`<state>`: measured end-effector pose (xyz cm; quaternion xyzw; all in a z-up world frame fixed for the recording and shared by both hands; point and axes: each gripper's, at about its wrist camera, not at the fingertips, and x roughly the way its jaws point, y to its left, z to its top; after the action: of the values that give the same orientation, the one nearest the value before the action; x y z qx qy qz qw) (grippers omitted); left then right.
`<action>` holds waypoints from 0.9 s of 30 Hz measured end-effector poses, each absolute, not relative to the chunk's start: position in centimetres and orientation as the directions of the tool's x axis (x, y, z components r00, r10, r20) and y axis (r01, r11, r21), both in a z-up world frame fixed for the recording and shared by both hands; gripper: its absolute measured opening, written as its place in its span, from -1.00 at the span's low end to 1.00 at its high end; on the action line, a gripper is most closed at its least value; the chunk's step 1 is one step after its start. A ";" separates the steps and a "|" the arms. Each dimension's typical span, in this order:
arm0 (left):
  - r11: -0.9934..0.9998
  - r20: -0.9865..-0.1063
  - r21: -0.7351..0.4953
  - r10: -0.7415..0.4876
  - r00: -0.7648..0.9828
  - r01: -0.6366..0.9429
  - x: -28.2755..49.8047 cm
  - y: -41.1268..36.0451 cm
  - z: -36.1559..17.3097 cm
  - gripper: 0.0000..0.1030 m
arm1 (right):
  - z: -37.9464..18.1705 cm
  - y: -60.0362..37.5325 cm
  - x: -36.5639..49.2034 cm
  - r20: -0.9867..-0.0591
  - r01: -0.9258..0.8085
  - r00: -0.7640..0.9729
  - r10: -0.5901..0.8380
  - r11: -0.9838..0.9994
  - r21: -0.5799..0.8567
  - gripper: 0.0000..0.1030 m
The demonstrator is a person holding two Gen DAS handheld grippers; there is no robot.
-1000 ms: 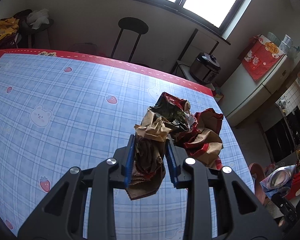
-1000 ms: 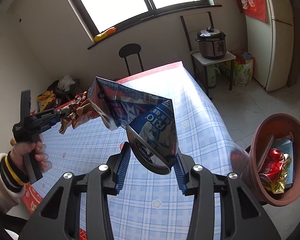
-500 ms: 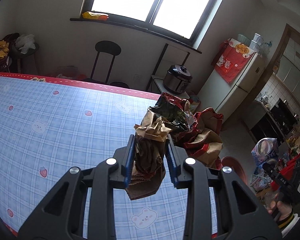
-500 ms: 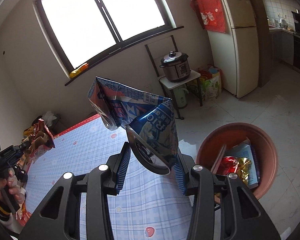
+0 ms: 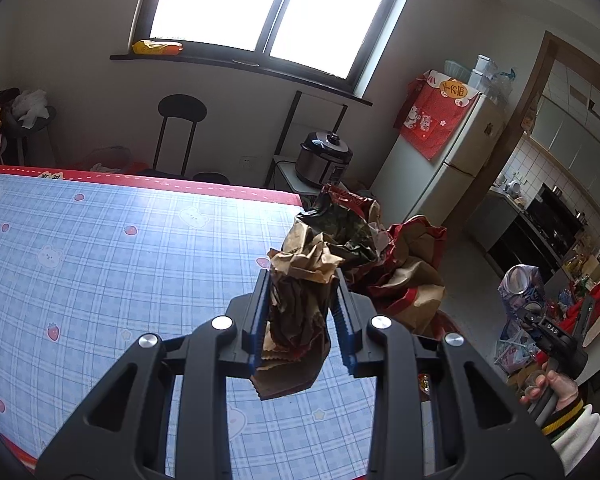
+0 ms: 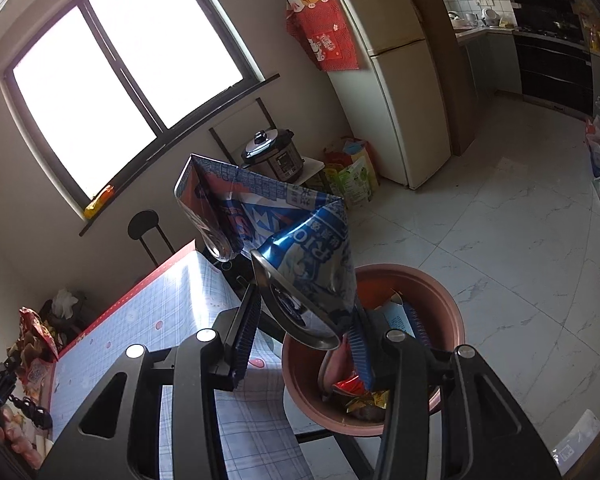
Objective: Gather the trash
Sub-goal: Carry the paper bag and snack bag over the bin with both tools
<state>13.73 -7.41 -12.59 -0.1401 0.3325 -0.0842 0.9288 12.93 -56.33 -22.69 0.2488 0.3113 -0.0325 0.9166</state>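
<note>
Blue crushed aluminium can [image 6: 296, 248] pinched in right gripper [image 6: 304, 340] fingers, above round terracotta bin [image 6: 440, 304] already holding wrappers. Crumpled brown-red paper wrapper [image 5: 300, 300] clamped in left gripper [image 5: 300, 320], over blue checked desk [image 5: 100, 264]. Both drops pending.

The brown bin [image 6: 452, 308] is half hidden — the right gripper [image 6: 304, 332] and its crushed blue can [image 6: 300, 240] cover its near rim, lower centre. At the left edge the left gripper [image 6: 0, 380] is cut off, its wrappers [image 6: 34, 340] blurred — too small to read.
</note>
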 end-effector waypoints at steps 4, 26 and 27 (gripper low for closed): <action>0.950 -0.595 -0.306 -0.241 0.767 0.061 12.9 -8.5 -12.5 -0.37 | -23.1 -57.3 13.7 -0.589 0.219 0.800 0.112 0.860 0.461 0.08; 0.907 -0.586 -0.261 -0.420 0.693 0.330 15.7 -20.6 -11.6 -0.34 | -18.8 -59.8 7.9 -0.565 0.250 0.824 -0.043 0.923 0.293 0.90; 0.901 -0.589 -0.259 -0.433 0.682 0.348 16.0 -21.7 -11.8 -0.33 | -18.7 -60.2 7.4 -0.566 0.257 0.822 -0.051 0.922 0.290 0.90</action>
<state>16.00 -21.74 -11.81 -0.0630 0.3366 -0.2133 0.9150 7.44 -60.23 -18.74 0.1795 0.2864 -0.0820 0.9376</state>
